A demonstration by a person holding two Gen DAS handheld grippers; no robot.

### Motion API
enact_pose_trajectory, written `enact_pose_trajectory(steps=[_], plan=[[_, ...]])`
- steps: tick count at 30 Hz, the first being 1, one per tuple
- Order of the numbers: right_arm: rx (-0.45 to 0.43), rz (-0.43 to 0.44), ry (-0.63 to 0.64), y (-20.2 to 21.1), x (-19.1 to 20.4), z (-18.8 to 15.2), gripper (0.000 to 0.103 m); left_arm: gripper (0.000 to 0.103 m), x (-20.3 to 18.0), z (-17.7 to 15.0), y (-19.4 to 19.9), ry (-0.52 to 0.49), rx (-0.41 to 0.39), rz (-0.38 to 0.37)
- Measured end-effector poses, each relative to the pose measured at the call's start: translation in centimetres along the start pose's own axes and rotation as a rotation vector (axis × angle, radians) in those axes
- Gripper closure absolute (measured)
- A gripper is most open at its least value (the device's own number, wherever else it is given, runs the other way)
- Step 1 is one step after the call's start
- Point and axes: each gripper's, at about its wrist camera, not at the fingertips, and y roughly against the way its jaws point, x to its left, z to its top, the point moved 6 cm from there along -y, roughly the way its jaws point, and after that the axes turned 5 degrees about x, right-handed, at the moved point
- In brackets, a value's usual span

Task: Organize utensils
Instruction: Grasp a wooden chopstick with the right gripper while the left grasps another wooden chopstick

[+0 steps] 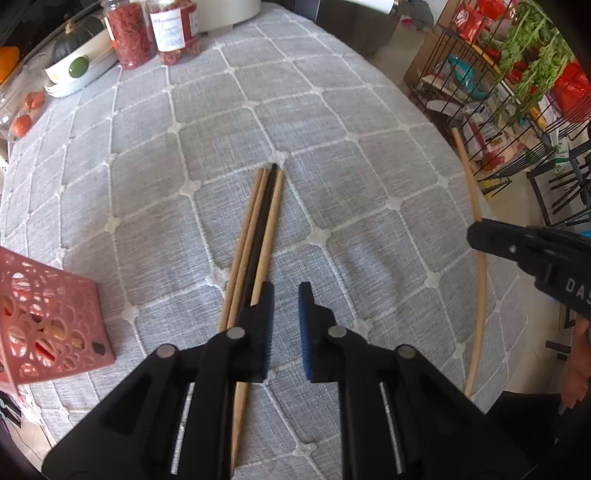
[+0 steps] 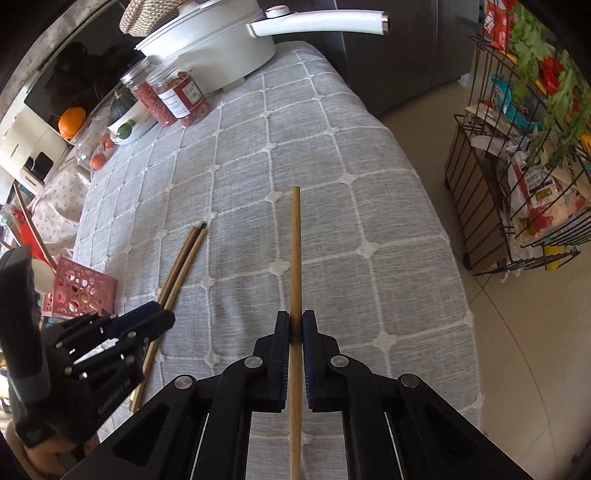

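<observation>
Several chopsticks (image 1: 255, 236), three wooden and one black, lie bunched on the grey quilted tablecloth (image 1: 332, 129). My left gripper (image 1: 286, 295) is open just right of the bunch; its left finger lies over their near ends. My right gripper (image 2: 296, 321) is shut on a single wooden chopstick (image 2: 295, 258) that points away along the cloth. That chopstick (image 1: 476, 240) and the right gripper (image 1: 476, 236) show at the right in the left wrist view. The bunch (image 2: 177, 266) and the left gripper (image 2: 155, 317) show at the left in the right wrist view.
A pink perforated utensil basket (image 1: 48, 321) stands at the table's left edge, also in the right wrist view (image 2: 81, 288). Two jars (image 1: 151, 29), a white fruit dish (image 1: 81, 74) and a white pot (image 2: 214, 40) stand at the far end. A wire rack (image 2: 517, 166) stands on the floor to the right.
</observation>
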Motion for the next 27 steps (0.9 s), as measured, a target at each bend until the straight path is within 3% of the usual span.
enact_pose_trajectory(steps=[10,21,27], plan=[[0.005,0.013,-0.012,0.1,-0.9,-0.4,0.096,0.091,0.4,0.3,-0.2,0.017,-0.01,0.054],[0.029,0.018,0.001,-0.6,-0.2,-0.5,0.096,0.091,0.7,0.7,-1.8,0.004,0.054,0.089],[0.032,0.017,0.014,-0.7,0.1,-0.5,0.096,0.095,0.1,0.8,-1.9,-0.032,0.029,0.132]])
